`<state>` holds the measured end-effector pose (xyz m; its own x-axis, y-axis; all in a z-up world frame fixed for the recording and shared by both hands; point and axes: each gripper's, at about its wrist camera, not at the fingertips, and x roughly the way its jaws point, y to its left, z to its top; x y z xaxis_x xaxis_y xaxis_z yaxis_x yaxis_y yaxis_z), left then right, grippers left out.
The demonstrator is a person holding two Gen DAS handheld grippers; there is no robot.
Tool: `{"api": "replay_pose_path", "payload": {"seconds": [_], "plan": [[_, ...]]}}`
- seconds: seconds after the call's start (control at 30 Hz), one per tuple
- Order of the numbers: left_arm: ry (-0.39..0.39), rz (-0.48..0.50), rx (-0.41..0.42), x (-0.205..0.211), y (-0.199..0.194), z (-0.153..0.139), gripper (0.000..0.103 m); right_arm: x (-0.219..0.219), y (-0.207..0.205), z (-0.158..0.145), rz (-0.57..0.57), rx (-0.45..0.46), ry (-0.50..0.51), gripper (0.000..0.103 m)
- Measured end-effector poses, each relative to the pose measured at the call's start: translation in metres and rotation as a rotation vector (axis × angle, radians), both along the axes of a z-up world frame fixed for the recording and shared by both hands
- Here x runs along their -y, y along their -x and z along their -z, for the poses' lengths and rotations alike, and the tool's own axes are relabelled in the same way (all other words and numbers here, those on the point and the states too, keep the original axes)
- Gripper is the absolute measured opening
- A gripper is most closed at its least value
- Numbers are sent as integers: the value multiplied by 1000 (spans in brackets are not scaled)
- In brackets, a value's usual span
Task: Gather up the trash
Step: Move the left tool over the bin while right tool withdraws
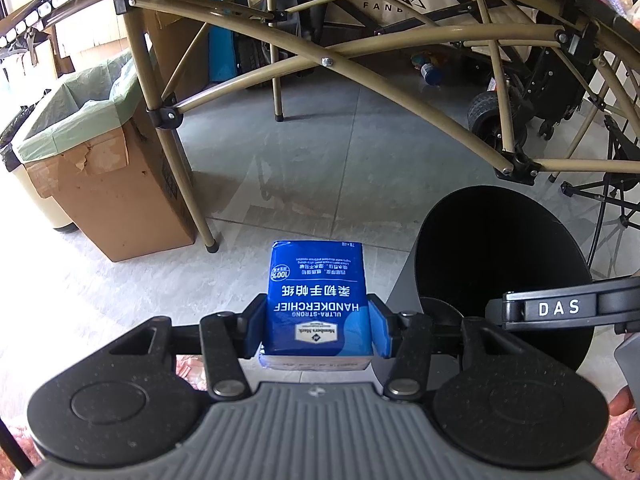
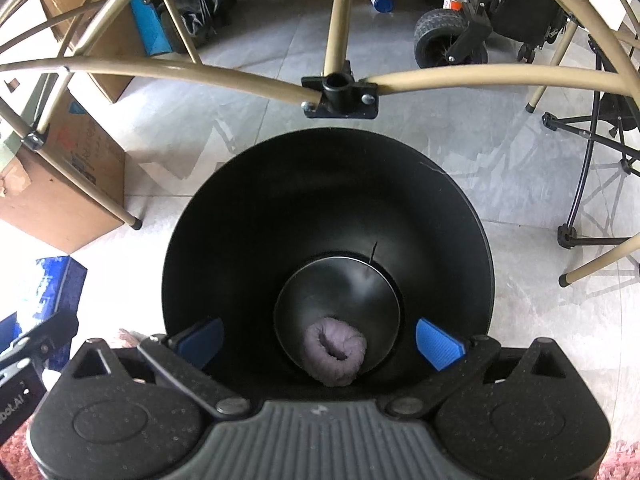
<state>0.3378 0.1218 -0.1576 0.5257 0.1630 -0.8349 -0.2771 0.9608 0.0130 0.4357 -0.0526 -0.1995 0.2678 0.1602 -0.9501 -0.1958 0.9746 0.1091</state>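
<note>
Right now the left tongs (image 1: 318,330) pinch a blue handkerchief pack (image 1: 316,300), its two blue pads pressed on the pack's left and right sides; the pack sits at the lower centre of the left wrist view, held above the grey tiled floor (image 1: 320,168), with its printed face turned up and the lettering upside down. To the right of it in that frame stands a black trash bin (image 1: 500,264), mouth open, with the right device's arm marked DAS crossing its lower right edge.

In the right wrist view the right tongs (image 2: 320,342) are spread wide, blue pads (image 2: 438,342) far apart at lower left and lower right, nothing between them. They hang directly over the mouth of the black trash bin (image 2: 328,208), which fills the centre of the frame. At the bin's bottom, low in the frame, lies a rolled grey wad (image 2: 335,351), resting against the near edge of the round base. The blue pack also shows at the far left edge of this view (image 2: 56,284), beside the bin and apart from it.

Tan folding frame tubes (image 1: 280,36) arch across the upper part of both views. A cardboard box lined with a green bag (image 1: 104,168) stands at the left of the left wrist frame, and a black wheel (image 1: 490,118) shows at upper right.
</note>
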Motion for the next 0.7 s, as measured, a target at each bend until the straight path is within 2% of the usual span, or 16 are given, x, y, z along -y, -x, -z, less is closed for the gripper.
{"api": "replay_pose_path", "payload": {"seconds": [0.4, 0.7], "plan": [[4, 63, 64, 25, 1, -28, 52, 22, 11, -30, 17, 65, -55, 103], [-6, 157, 96, 72, -5, -42, 52, 69, 16, -48, 112, 128, -91, 103]]}}
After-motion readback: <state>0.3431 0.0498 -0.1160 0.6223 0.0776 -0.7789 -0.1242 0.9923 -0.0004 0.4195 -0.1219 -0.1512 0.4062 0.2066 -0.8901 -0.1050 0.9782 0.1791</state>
